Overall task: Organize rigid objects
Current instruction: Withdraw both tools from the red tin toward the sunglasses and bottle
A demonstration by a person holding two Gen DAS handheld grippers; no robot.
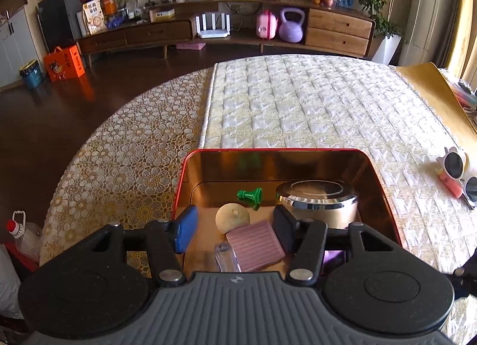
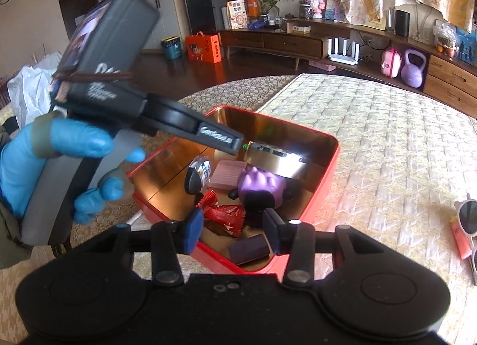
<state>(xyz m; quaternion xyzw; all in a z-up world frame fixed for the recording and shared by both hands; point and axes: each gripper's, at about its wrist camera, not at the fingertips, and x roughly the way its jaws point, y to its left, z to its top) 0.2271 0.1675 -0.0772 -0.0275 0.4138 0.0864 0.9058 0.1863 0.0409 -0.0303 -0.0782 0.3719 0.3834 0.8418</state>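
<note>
A red tin box (image 1: 384,196) with a shiny gold inside sits on the quilted table; it also shows in the right wrist view (image 2: 328,172). Inside lie a green chess pawn (image 1: 250,195), a round steel tin (image 1: 317,203), a beige round knob (image 1: 232,217), a pink ribbed block (image 1: 255,245) and a clear plastic piece (image 1: 226,257). The right wrist view adds a purple toy figure (image 2: 261,185), a red candy wrapper (image 2: 223,215) and a dark block (image 2: 249,248). My left gripper (image 1: 235,233) is open and empty above the box. My right gripper (image 2: 234,234) is open and empty over the box's near corner.
White sunglasses (image 1: 457,170) and a pink tube (image 1: 448,184) lie on the cloth at the right; both also show in the right wrist view, the sunglasses (image 2: 468,216) and the tube (image 2: 460,239). A plastic bottle (image 1: 18,225) stands at the left table edge. A sideboard lines the far wall.
</note>
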